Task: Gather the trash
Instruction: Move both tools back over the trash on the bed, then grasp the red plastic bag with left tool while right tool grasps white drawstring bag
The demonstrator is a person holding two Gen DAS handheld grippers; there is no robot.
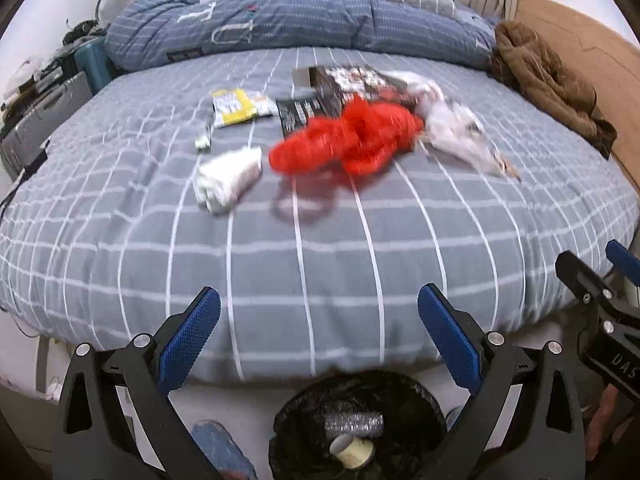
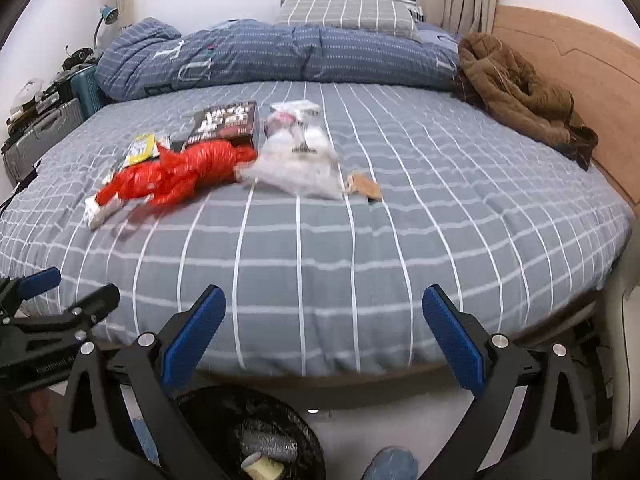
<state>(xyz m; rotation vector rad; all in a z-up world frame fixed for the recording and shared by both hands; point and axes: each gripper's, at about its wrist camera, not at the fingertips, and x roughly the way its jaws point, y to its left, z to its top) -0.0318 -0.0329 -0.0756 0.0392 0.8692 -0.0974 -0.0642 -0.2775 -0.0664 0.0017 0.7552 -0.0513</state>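
Off to the far left, beside the bed, hard cases [image 2: 42, 132] are stacked with clutter on top and a blue desk lamp [image 2: 107, 14] leans over them. The bed [image 1: 320, 264] itself wears a grey sheet with a white grid, and the litter lies in a band across its middle. Leftmost is a crumpled white wad [image 1: 226, 179], with a small narrow wrapper [image 1: 204, 138] just beyond it and a yellow packet [image 1: 234, 106] farther back. Next comes a crumpled red plastic bag [image 1: 346, 140], touching the near edge of a black printed box [image 2: 226, 122]. Right of those is a clear plastic bag [image 2: 296, 156] with some printing on it, and just beside its right edge a small brown scrap [image 2: 364, 187].

Along the far side a blue striped duvet [image 2: 260, 54] is bunched up, a grey checked pillow [image 2: 346, 14] behind it, and at the far right a brown jacket [image 2: 520, 92] is heaped against the wooden headboard [image 2: 572, 64].

Near the foot of the bed, on the floor, a bin with a black liner [image 1: 312, 396] holds a silvery crumpled piece [image 1: 354, 424] and a pale tape roll [image 1: 352, 450].

The left gripper [image 1: 319, 312] hangs above that bin, its blue-padded fingers spread wide with nothing between them. The right gripper [image 2: 324, 310] is just to its right, equally wide apart and empty.
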